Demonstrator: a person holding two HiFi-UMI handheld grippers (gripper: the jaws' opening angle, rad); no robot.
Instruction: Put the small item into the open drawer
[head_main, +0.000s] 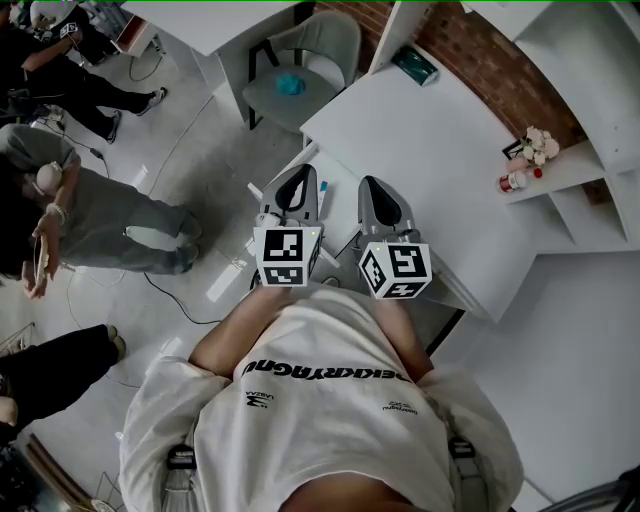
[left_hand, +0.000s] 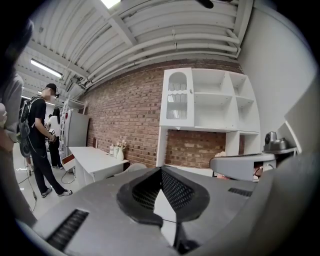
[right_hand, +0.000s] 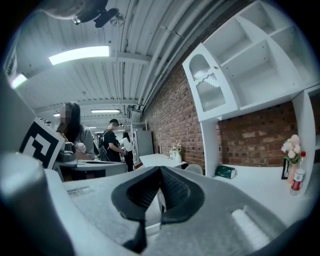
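Both grippers are held close to the person's chest, side by side at the near-left edge of a white table. My left gripper is shut with nothing between its jaws, whose tips meet in the left gripper view. My right gripper is also shut and empty, as the right gripper view confirms. A small bottle with a red cap stands far right on the table beside a small bunch of flowers. A white panel juts out below the table edge between the grippers; I cannot tell if it is the drawer.
A green box lies at the table's far end. White shelving stands against the brick wall. A grey chair sits beyond the table's left side. Several people stand on the floor to the left.
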